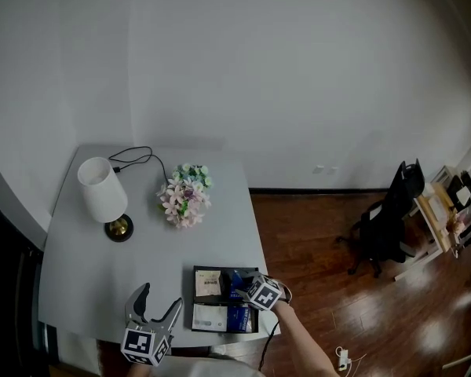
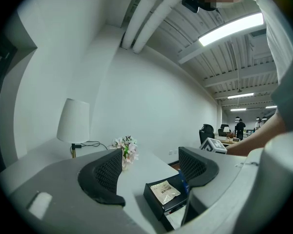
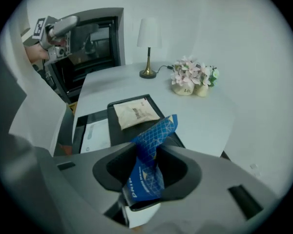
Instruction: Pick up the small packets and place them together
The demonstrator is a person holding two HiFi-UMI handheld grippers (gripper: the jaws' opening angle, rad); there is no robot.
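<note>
A black tray (image 1: 196, 272) sits near the table's front edge and holds a beige packet (image 1: 208, 283), a white packet (image 1: 209, 317) and a blue one (image 1: 239, 319). My right gripper (image 1: 246, 287) hovers over the tray's right side. In the right gripper view its jaws (image 3: 149, 168) are shut on a crumpled blue packet (image 3: 154, 145), lifted above the tray (image 3: 116, 133) with the beige packet (image 3: 134, 113) and the white packet (image 3: 96, 135) below. My left gripper (image 1: 160, 298) is open and empty, left of the tray (image 2: 154, 199).
A white lamp (image 1: 104, 192) with a black cord and a pot of flowers (image 1: 185, 196) stand at the back of the grey table (image 1: 102, 273). Wooden floor and a black office chair (image 1: 385, 222) lie to the right.
</note>
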